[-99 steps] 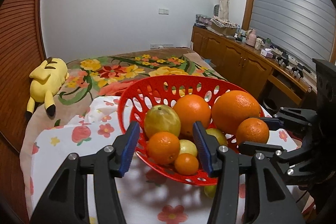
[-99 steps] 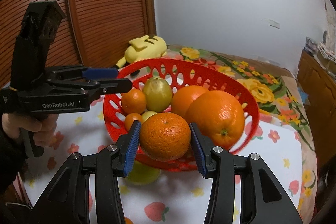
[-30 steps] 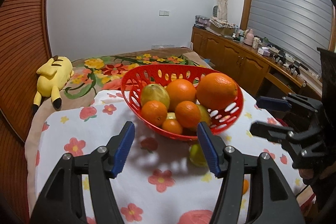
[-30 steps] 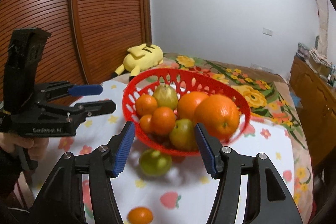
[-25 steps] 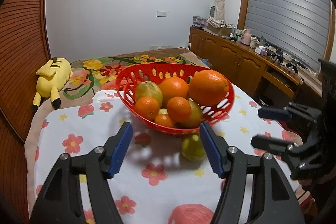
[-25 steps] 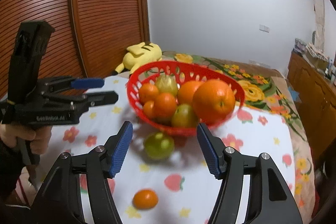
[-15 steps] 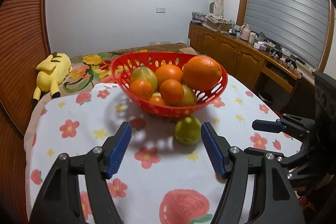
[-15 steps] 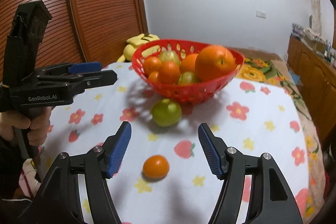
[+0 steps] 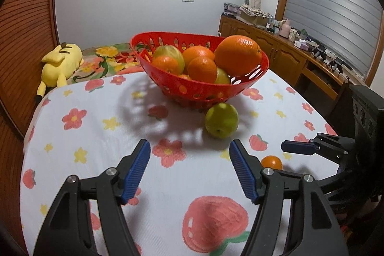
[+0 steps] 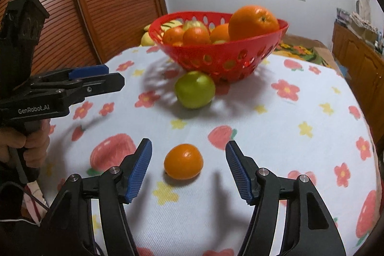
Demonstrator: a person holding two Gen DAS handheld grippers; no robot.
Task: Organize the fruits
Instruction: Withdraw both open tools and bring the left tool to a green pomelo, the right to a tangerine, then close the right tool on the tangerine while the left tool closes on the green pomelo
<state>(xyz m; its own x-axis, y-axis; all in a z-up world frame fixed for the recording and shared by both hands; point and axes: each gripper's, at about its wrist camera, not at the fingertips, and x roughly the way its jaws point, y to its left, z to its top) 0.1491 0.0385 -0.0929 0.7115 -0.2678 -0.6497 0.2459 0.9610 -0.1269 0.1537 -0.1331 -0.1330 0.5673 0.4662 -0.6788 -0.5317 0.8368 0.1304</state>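
Observation:
A red perforated basket (image 9: 192, 85) (image 10: 223, 49) holds several oranges and yellow-green fruits at the far side of the table. A green fruit (image 9: 221, 120) (image 10: 195, 89) lies on the cloth just in front of the basket. A small orange (image 10: 183, 161) (image 9: 271, 162) lies nearer. My right gripper (image 10: 188, 168) is open with the small orange between its fingers, not touching it. My left gripper (image 9: 189, 167) is open and empty, a short way in front of the green fruit.
The round table has a white cloth (image 9: 96, 136) printed with flowers and strawberries. A yellow plush toy (image 9: 60, 64) lies on the bed behind. Wooden cabinets (image 9: 288, 56) stand at the right, a slatted wooden wall (image 10: 108, 4) at the left.
The right gripper dropped the orange it held into the basket and opened. Both grippers drew back from the basket and lower; the right one now straddles the small orange.

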